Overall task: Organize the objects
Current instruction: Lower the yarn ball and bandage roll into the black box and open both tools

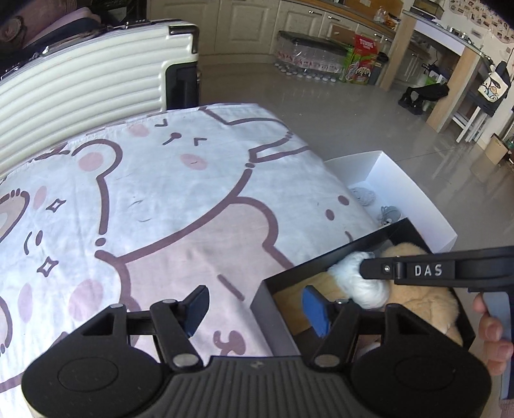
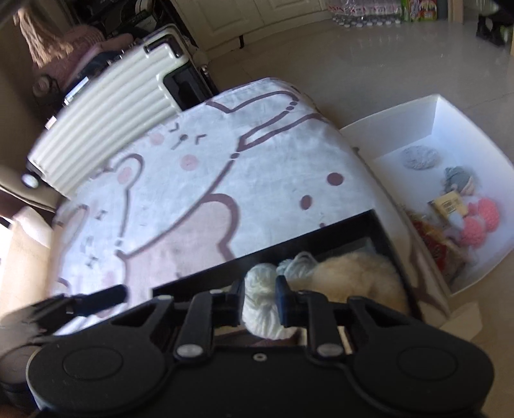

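right gripper (image 2: 260,297) clamped on white yarn skein (image 2: 261,308), inside black box (image 2: 199,276) at edge of cartoon-print cloth (image 2: 199,180). cream plush (image 2: 353,276) in same box, just beside skein. left gripper (image 1: 257,308) spread, nothing between blue pads (one over cloth, one over box). white box (image 2: 449,122) on floor alongside, small knitted items inside.

A home: kitchen cabinets (image 1: 244,25), suitcase (image 1: 80,86), cartoon bedsheet (image 1: 160,193).
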